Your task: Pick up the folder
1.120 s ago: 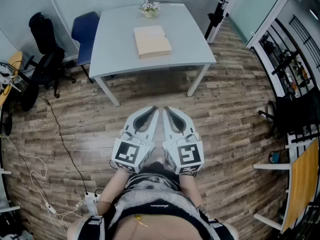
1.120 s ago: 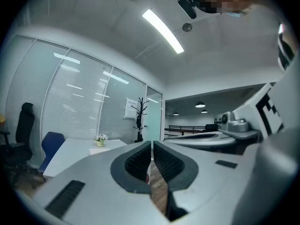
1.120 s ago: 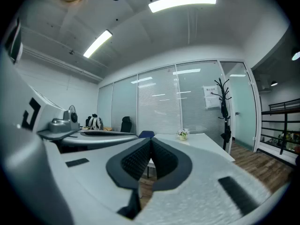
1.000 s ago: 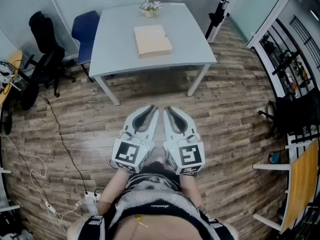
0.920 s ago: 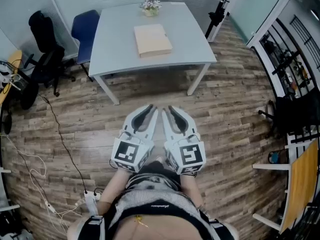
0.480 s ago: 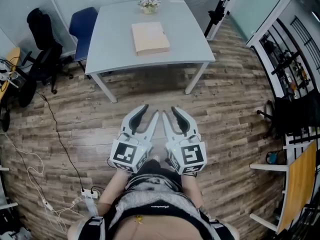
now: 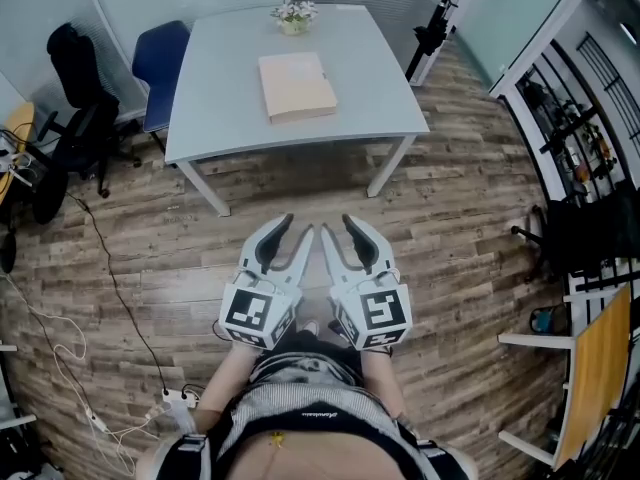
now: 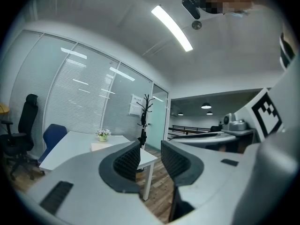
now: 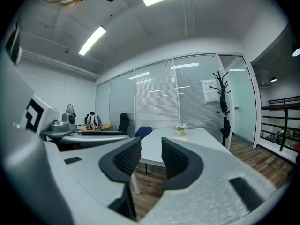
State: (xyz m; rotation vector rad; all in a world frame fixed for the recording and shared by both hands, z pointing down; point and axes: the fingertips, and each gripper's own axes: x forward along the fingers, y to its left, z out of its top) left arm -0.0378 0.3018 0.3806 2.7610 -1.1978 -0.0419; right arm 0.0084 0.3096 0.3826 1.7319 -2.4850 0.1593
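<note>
A tan folder (image 7: pixel 296 86) lies flat on the white table (image 7: pixel 225 118), near its far middle. Both grippers hang side by side over the wooden floor, well short of the table's front edge. My left gripper (image 7: pixel 290 232) is open with nothing between its jaws. The jaws of my right gripper (image 7: pixel 343 230) are opening, also with nothing between them. In the left gripper view the left gripper (image 8: pixel 150 153) points level, with the table (image 8: pixel 65 149) and the folder (image 8: pixel 106 146) far off to the left. In the right gripper view the right gripper (image 9: pixel 151 156) faces the table (image 9: pixel 194 137).
A small flower pot (image 7: pixel 293 18) stands at the table's far edge. A blue chair (image 7: pixel 160 60) and a black office chair (image 7: pixel 72 103) sit to the table's left. Cables and a power strip (image 7: pixel 178 403) lie on the floor at left. A coat stand (image 7: pixel 432 23) and desks (image 7: pixel 598 368) are at right.
Both grippers' jaws have gone from shut to parted. Both hands have moved a little toward the table and down, and the view has shifted with them.
</note>
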